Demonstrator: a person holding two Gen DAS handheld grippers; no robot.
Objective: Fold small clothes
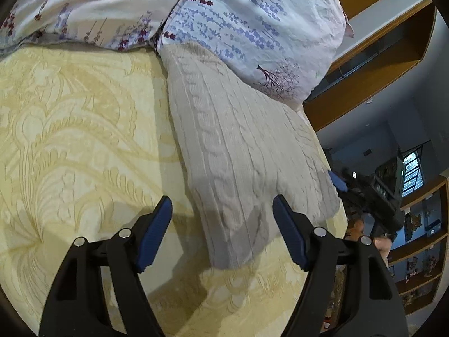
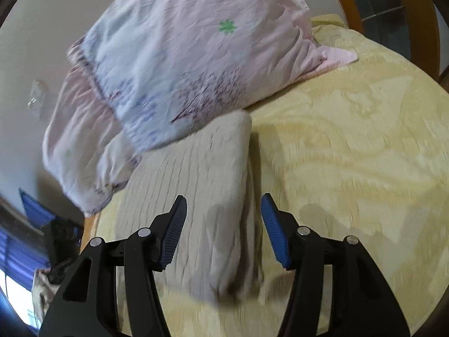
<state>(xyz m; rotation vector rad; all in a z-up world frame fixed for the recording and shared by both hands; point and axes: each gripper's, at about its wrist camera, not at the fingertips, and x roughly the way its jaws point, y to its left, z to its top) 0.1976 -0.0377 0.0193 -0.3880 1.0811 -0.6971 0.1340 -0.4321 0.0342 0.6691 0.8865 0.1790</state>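
Observation:
A cream cable-knit garment (image 1: 238, 151) lies lengthwise on the yellow bedspread (image 1: 84, 140), its far end tucked under a floral pillow (image 1: 252, 28). My left gripper (image 1: 221, 200) hangs open just above the garment's near end, with its pads clear of the knit. At the garment's right edge shows one of the right gripper's blue fingers (image 1: 338, 181). In the right wrist view, which is blurred, the right gripper (image 2: 224, 198) is open over the garment's (image 2: 196, 185) doubled-over right edge, and neither pad presses on it.
Two floral pillows (image 2: 182, 56) lean at the head of the bed. A wooden bed frame (image 1: 364, 90) and shelves (image 1: 421, 252) stand beyond the bed's right side. Bare bedspread (image 2: 350, 154) stretches to either side of the garment.

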